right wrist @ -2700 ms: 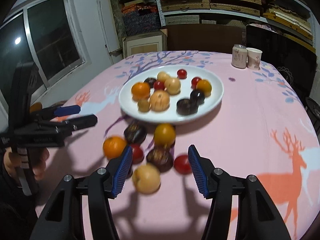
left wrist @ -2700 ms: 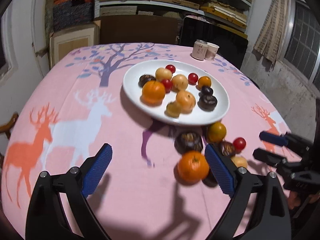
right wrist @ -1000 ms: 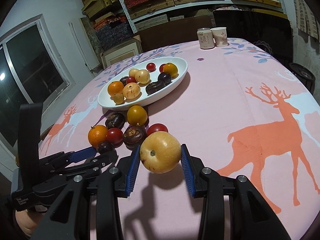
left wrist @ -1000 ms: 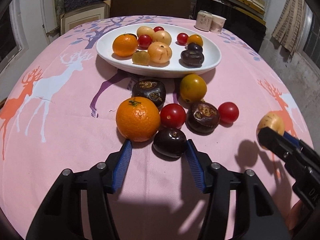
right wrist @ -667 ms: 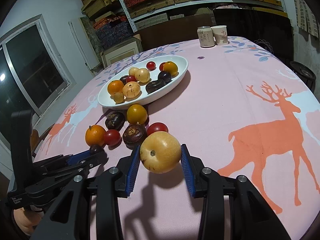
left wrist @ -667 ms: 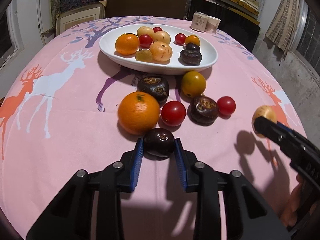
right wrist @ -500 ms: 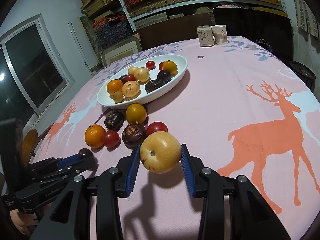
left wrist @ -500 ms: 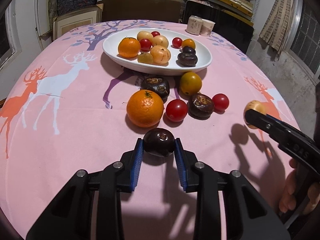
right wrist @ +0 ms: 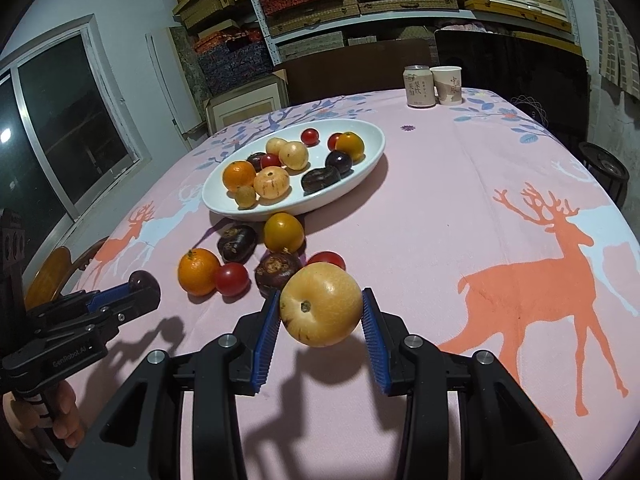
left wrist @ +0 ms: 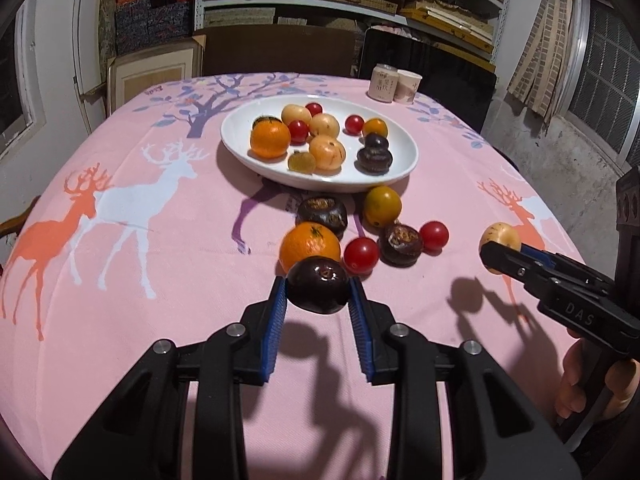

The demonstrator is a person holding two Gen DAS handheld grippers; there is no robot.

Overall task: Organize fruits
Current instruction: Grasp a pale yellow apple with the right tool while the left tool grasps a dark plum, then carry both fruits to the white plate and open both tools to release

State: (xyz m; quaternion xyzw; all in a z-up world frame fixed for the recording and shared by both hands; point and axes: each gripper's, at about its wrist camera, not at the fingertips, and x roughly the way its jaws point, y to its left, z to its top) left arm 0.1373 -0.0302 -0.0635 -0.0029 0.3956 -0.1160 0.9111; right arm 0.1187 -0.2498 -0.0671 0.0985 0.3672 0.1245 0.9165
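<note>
The left gripper (left wrist: 318, 294) is clamped on a dark plum (left wrist: 319, 285), which sits between the blue pads and is lifted clear of the pink deer-print tablecloth (left wrist: 160, 272), casting a shadow beneath. The right gripper (right wrist: 320, 314) is clamped on a yellow pear-like fruit (right wrist: 321, 304), also raised off the cloth with its shadow below. In the left wrist view the right gripper appears at the right edge with the yellow fruit at its tip, and part of a hand (left wrist: 592, 380) grips its handle. A white oval plate (left wrist: 404, 168) stands farther back on the table and holds an orange, several pale yellow fruits, cherry tomatoes, a small orange fruit and two dark fruits. Between the plate and the grippers, loose fruit lies on the cloth: a tangerine (left wrist: 310, 246) just behind the held plum, a cherry tomato (left wrist: 361, 255) beside it, two dark wrinkled fruits (left wrist: 401, 245), a yellow-orange fruit (left wrist: 382, 206) near the plate's rim, and a second cherry tomato (left wrist: 434, 235). A can (right wrist: 419, 86) and a paper cup (right wrist: 448, 85) stand side by side at the far edge of the table.
</note>
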